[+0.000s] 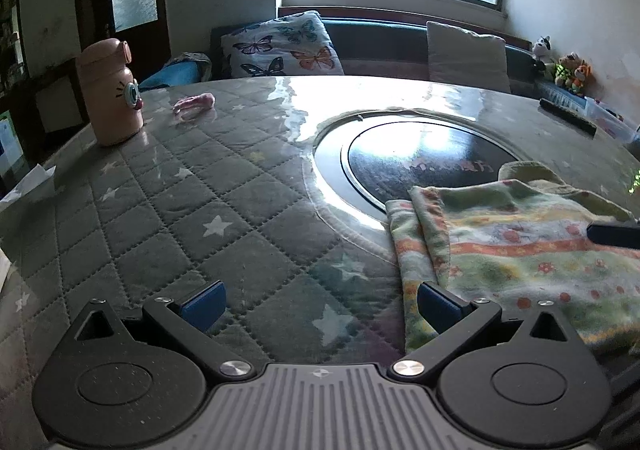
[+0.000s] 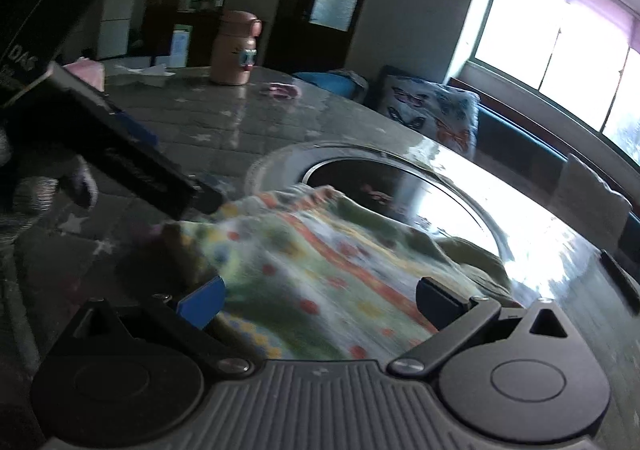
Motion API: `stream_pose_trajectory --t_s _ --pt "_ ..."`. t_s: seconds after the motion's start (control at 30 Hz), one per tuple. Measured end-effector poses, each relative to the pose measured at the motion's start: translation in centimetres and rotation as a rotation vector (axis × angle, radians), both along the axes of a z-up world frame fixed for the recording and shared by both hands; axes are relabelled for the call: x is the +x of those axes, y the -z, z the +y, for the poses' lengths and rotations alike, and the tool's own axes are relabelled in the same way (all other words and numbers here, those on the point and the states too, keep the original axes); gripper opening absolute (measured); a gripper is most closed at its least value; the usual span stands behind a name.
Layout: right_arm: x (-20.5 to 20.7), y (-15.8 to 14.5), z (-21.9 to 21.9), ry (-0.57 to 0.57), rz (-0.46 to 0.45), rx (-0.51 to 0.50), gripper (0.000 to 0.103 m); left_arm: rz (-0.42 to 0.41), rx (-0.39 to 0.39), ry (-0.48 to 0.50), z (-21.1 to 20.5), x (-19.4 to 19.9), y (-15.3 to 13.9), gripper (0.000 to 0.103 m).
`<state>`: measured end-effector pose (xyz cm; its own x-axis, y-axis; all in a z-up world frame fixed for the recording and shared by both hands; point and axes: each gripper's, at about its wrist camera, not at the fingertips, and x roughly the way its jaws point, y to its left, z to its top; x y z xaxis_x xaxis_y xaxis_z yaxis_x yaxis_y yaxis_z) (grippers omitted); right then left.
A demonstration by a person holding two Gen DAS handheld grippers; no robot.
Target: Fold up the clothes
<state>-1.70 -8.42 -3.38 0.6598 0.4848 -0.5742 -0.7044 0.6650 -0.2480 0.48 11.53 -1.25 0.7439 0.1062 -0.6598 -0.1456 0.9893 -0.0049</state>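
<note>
— Where was the cloth?

— The patterned cloth (image 1: pixel 520 250) lay on the quilted star-print table (image 1: pixel 168 202), its far edge overlapping the dark round glass plate (image 1: pixel 420 166) at the table's centre.

— And your claws?

— My left gripper (image 1: pixel 320 308) hung with fingers apart, empty, at the cloth's near corner. My right gripper (image 2: pixel 320 306) was spread wide over the cloth, clamping nothing.

— Any writing?

— White letters "DAS" showed on the left gripper's black body (image 2: pixel 24 62). Left of the plate stood a pink bottle (image 1: pixel 110 92).
</note>
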Motion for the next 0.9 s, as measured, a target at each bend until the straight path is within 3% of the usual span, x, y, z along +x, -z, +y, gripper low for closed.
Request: stream_pose_trajectory --t_s 0.2,0.37,0.47,0.53,0.67,0.73,0.9 --pt "-0.8 -0.6 1.0 -0.072 0.028 0.001 0.102 0.008 -0.028 -0.011 0.3 0.6 -0.3 0.103" --pt "-1.5 -0.6 2.2 -0.146 0.060 -0.017 0.087 0.022 -0.074 -0.019 0.6 1.3 -0.5 0.103" --pt "-1.9 -0.2 3.2 -0.195 0.063 -0.038 0.073 0.029 -0.113 -0.019 0.8 1.7 -0.6 0.103" --pt "-2.1 -0.2 3.7 -0.221 0.056 -0.044 0.056 0.030 -0.130 -0.011 0.8 1.8 -0.7 0.103" --pt "-2.1 -0.2 4.6 -0.244 0.059 -0.055 0.037 0.042 -0.166 0.014 0.5 2.2 -0.7 0.102" --pt "-2.0 -0.3 4.6 -0.241 0.059 -0.048 0.022 0.052 -0.197 0.022 0.4 2.5 -0.6 0.102" --pt "-1.6 -1.3 3.8 -0.220 0.088 0.010 0.010 0.074 -0.284 0.036 0.5 3.0 -0.6 0.098"
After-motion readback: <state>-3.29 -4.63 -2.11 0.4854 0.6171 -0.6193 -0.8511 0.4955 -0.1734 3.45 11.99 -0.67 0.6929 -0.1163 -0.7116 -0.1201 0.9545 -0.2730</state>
